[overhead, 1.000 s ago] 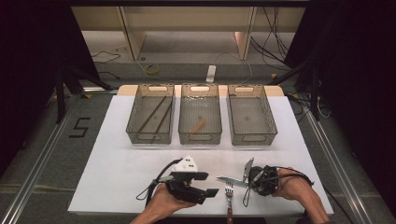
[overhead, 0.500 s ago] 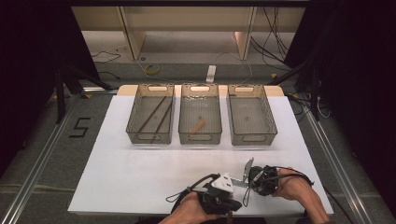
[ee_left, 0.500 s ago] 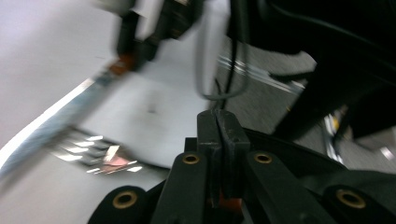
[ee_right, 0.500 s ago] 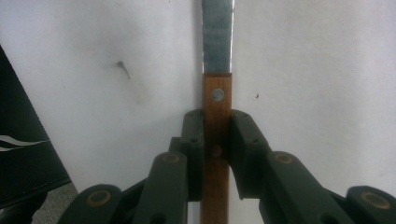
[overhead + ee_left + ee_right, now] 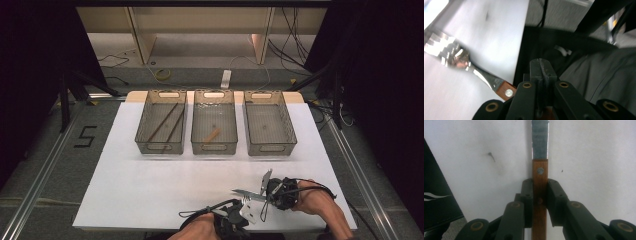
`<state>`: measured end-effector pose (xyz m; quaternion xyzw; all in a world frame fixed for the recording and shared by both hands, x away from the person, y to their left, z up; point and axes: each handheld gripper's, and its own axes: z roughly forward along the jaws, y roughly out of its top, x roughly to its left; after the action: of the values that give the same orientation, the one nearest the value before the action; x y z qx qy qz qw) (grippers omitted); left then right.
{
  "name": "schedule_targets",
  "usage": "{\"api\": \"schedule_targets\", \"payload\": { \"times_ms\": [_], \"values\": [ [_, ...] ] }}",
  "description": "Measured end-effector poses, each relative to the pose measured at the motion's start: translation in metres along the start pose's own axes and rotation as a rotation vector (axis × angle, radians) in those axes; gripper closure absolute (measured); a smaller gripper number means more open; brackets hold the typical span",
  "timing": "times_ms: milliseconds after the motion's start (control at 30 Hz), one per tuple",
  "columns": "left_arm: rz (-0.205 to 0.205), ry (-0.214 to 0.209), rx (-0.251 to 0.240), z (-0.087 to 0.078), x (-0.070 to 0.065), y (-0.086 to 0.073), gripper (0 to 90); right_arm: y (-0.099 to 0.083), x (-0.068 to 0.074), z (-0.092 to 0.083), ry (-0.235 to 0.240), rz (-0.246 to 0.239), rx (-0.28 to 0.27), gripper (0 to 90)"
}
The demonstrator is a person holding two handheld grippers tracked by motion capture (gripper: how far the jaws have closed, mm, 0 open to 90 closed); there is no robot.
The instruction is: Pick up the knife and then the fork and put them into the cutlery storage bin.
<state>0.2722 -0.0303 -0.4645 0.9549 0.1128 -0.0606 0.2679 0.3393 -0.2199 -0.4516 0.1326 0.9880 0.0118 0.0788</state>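
- My left tool [image 5: 540,75] is clamped narrow at the table's [image 5: 150,195] near edge; the fork [image 5: 461,62] lies beside it, tines away.
- My right tool [image 5: 539,195] grips the knife's [image 5: 540,150] wooden handle, blade pointing left across the table, wrist level.

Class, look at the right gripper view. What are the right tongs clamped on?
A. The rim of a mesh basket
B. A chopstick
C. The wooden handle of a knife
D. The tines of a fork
C: in the right gripper view the right tongs press from both sides on the knife's wooden handle, with the metal blade running on ahead over the white table.
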Motion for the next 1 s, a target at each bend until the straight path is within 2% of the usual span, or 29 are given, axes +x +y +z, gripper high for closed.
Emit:
{"api": "schedule_targets", "payload": {
  "times_ms": [33,100,200,267,300,333,367,467,567,700,800,867,1000],
  "values": [
    [-0.008,0.017,0.002,-0.001,0.002,-0.003,88.8,0.000,0.000,0.000,0.001,0.000,0.002,77.1],
    [-0.018,0.012,0.000,-0.003,0.006,-0.006,88.9,0.000,0.000,0.000,0.000,-0.004,-0.003,77.1],
    [0.014,0.049,0.027,-0.006,0.006,-0.006,88.8,0.000,0.001,0.000,-0.003,0.002,0.000,77.1],
    [0.013,0.043,0.045,-0.008,0.009,-0.008,88.8,0.000,0.001,-0.001,-0.002,0.005,-0.003,77.1],
    [0.033,0.039,0.077,-0.009,0.013,-0.010,88.7,0.000,0.001,-0.001,-0.001,0.004,-0.001,77.0],
    [0.023,0.040,0.075,-0.008,0.014,-0.013,88.7,0.000,0.001,-0.001,-0.002,0.002,-0.009,77.0],
    [0.035,0.046,0.085,-0.010,0.019,-0.016,88.6,-0.001,0.001,-0.002,-0.005,-0.001,-0.002,77.0],
    [0.006,0.049,0.060,-0.016,0.027,-0.018,88.7,0.000,0.002,-0.001,0.006,0.000,0.006,77.1],
    [0.020,0.055,0.057,-0.016,0.029,-0.020,88.7,0.000,0.002,-0.001,0.002,-0.005,0.009,77.1],
    [0.001,0.047,0.061,-0.015,0.030,-0.021,88.5,0.000,0.003,-0.002,0.001,0.000,0.005,77.1],
    [0.001,0.047,0.060,-0.015,0.029,-0.021,88.5,-0.001,0.004,-0.005,0.022,0.001,-0.036,77.3],
    [0.001,0.043,0.058,-0.015,0.029,-0.021,88.6,-0.001,0.005,-0.008,0.017,0.005,-0.052,77.3],
    [0.009,0.053,0.057,-0.015,0.029,-0.021,88.6,0.001,0.005,-0.005,-0.003,0.002,-0.018,77.3]
  ]
}}
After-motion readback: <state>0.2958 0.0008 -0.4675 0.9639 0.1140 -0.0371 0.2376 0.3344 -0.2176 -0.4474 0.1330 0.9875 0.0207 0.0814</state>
